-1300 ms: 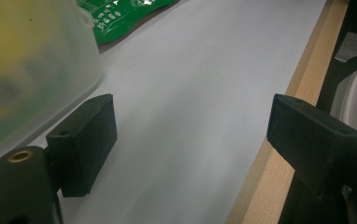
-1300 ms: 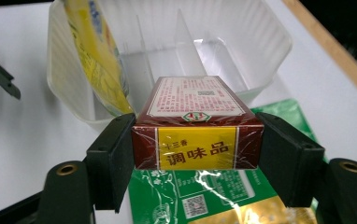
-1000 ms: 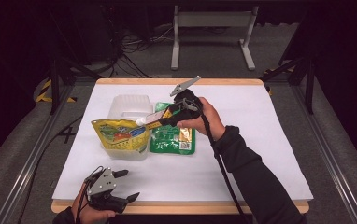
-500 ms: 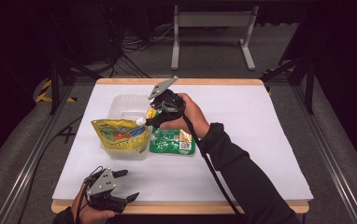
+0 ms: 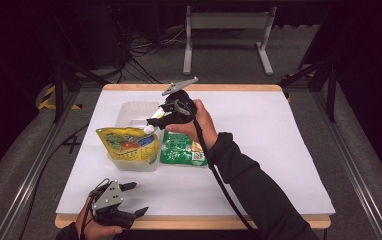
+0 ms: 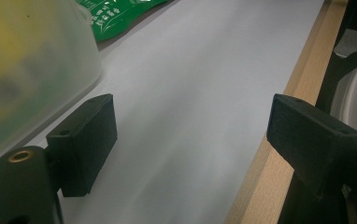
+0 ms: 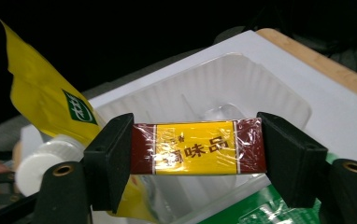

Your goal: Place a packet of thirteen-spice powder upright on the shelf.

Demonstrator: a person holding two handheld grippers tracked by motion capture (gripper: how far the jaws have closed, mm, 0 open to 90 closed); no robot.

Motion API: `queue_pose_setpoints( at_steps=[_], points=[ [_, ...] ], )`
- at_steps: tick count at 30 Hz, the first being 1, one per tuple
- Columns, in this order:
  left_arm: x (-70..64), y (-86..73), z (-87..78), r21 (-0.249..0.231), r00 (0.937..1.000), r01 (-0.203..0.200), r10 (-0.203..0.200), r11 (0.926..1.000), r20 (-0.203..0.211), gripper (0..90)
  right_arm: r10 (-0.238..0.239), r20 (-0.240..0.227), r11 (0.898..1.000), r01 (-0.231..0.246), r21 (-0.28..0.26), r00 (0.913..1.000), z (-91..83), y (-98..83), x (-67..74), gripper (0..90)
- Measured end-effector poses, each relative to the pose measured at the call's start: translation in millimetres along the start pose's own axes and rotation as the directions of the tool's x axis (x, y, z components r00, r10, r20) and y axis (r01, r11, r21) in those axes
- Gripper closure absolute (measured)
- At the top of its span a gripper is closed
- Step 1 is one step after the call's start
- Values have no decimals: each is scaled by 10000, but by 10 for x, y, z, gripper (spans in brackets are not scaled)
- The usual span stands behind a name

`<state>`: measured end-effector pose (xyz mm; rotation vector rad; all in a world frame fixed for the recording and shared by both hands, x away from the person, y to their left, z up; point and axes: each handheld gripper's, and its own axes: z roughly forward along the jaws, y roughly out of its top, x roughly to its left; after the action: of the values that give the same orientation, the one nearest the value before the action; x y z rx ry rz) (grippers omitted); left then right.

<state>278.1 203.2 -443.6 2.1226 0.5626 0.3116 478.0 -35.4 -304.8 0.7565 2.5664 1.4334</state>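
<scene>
My right gripper [image 5: 154, 119] is shut on a small yellow and dark-red sachet [image 7: 195, 147], pinched by its two ends and held level. It hangs over the clear plastic container [image 5: 136, 109], whose ribbed inside [image 7: 223, 79] lies right below the sachet. A yellow spouted pouch [image 5: 128, 145] with a white cap [image 7: 41, 163] stands in the container's near end. A green packet [image 5: 181, 149] lies flat on the white table beside the container. My left gripper [image 5: 136, 198] rests at the table's front left edge, open, with nothing between its jaws [image 6: 190, 135].
The white table top [image 5: 279, 150] has a wooden rim [image 6: 270, 163] along its front edge. From the left gripper the container [image 6: 27, 60] and green packet [image 6: 116, 16] sit just ahead. A metal stand [image 5: 226, 30] and cables lie on the floor behind the table.
My right gripper has carried the sachet leftward, from above the green packet to above the container. The left gripper has stayed put.
</scene>
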Motion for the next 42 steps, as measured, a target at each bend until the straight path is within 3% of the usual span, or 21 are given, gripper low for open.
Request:
queue_pose_setpoints(
  at_steps=[2, 5, 10, 16, 27, 32, 34, 42],
  points=[
    [0, 1, 6, 3, 10000, -24, 24, 10000, 10, 170, 530, -592, 9986, -526, 81, 9968, 0, 0, -12, 326],
    [-7, 3, 10, 39, 10000, -9, 9, 10000, -7, 170, 711, -451, 9973, -702, 213, 9964, 27, -3, 8, 326],
    [-7, -3, 3, 59, 10000, -11, 11, 10000, -12, 170, 1147, 218, 9928, -1153, 321, 9932, 58, 15, -25, 328],
    [-11, -4, -2, 63, 10000, -71, 71, 10000, -45, 170, 1824, 323, 9812, -1840, 576, 9827, 56, 7, -104, 328],
    [-13, -7, -9, 20, 10000, -90, 90, 10000, -38, 170, 2409, 423, 9698, -2422, 302, 9696, -6, -61, -200, 330],
    [-20, 4, 4, 99, 9998, -187, 187, 9998, -26, 170, 3122, 407, 9500, -3118, -176, 9491, -13, -161, -260, 330],
    [-24, 6, 11, 145, 9998, -187, 187, 9997, -5, 170, 3169, 424, 9484, -3163, -212, 9475, -7, -168, -264, 329],
    [-20, 6, 24, 126, 9997, -245, 245, 9996, 47, 172, 3736, 305, 9254, -3703, -801, 9271, 107, -192, -257, 329]
  ],
)
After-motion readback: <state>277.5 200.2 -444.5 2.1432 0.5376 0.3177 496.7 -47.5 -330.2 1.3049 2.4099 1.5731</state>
